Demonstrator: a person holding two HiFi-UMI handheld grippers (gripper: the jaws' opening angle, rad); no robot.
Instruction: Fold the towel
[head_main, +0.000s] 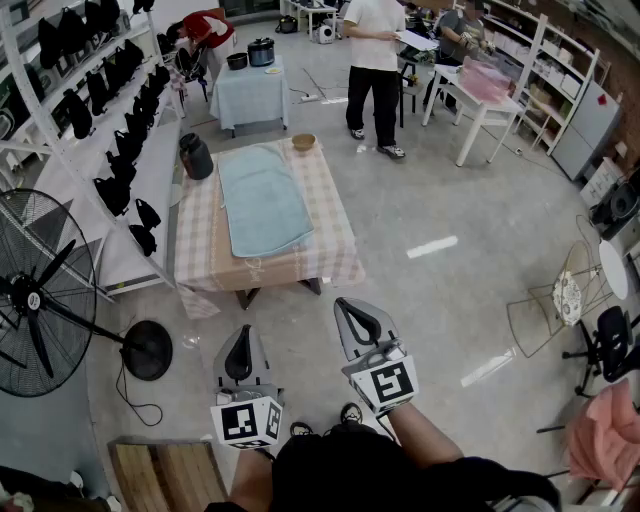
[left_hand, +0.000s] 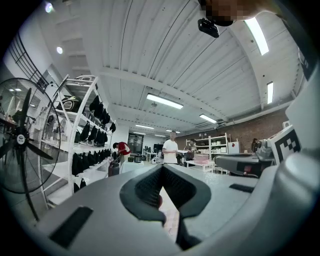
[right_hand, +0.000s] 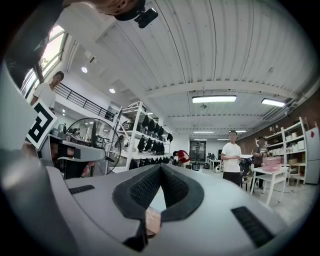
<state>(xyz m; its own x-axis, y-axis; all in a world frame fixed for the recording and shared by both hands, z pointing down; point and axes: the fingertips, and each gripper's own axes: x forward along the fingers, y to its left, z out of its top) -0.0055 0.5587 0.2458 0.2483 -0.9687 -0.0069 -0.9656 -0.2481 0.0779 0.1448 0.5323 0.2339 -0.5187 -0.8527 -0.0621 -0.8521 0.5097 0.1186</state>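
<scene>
A light blue towel (head_main: 262, 199) lies spread flat on a low table with a checked cloth (head_main: 331, 238), in the upper middle of the head view. Both grippers hang over the bare floor well short of the table's near edge. My left gripper (head_main: 240, 342) is shut with nothing in it. My right gripper (head_main: 350, 312) is shut and empty too, a little nearer the table. Through the closed jaws in the left gripper view (left_hand: 161, 172) and the right gripper view (right_hand: 160, 172) only a sliver of the table shows.
A dark jug (head_main: 196, 156) and a small wooden bowl (head_main: 304, 142) stand at the table's far end. A big floor fan (head_main: 45, 290) is at left beside a white shelf rack (head_main: 90, 120). A person in white (head_main: 374, 60) stands beyond the table.
</scene>
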